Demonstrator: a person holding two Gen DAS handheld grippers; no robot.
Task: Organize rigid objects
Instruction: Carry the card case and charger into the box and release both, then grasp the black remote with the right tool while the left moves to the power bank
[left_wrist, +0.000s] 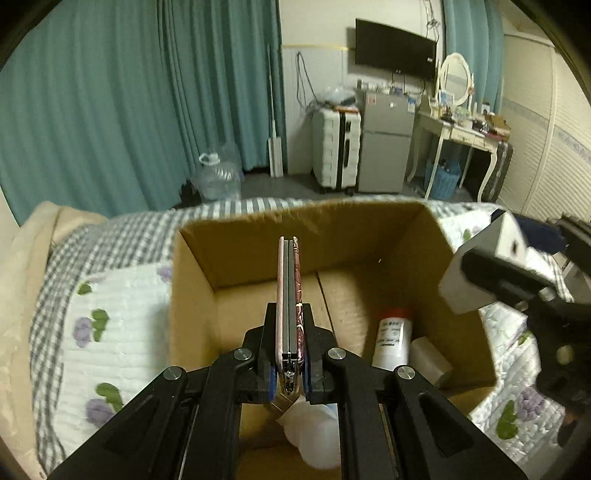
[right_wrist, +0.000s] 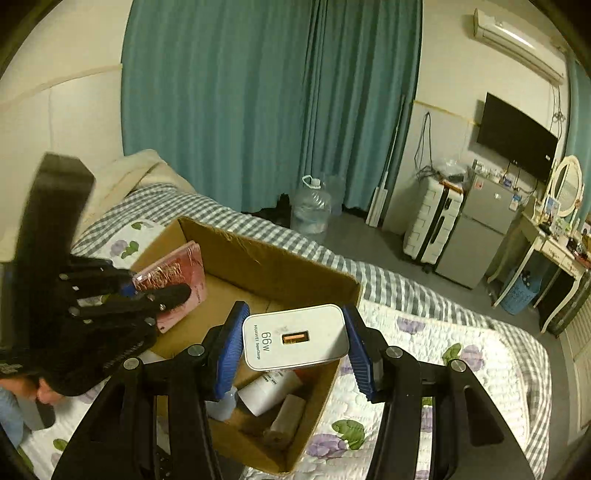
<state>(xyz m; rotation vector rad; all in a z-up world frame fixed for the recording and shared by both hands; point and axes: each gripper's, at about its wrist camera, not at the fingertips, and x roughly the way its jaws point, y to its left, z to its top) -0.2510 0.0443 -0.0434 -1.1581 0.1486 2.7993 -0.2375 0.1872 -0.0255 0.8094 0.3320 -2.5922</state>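
Note:
An open cardboard box (left_wrist: 258, 243) sits on the bed; it also shows in the right wrist view (right_wrist: 280, 266). My left gripper (left_wrist: 290, 321) is shut on a thin pink case (left_wrist: 290, 280), held on edge above the box's left half; the pink case (right_wrist: 177, 275) and left gripper (right_wrist: 147, 295) show in the right wrist view. My right gripper (right_wrist: 293, 338) is shut on a white 66W charger (right_wrist: 295, 338) over the box's right side; the charger shows in the left wrist view (left_wrist: 484, 262). A white bottle with a red cap (left_wrist: 393, 339) lies inside.
The box also holds a translucent roll (left_wrist: 430, 356) and a white plastic container (left_wrist: 317, 432). The bed has a floral quilt (left_wrist: 118, 317) and checked blanket. Beyond are teal curtains, a water jug (left_wrist: 218, 177), a suitcase (left_wrist: 336, 147), a small fridge and a dressing table.

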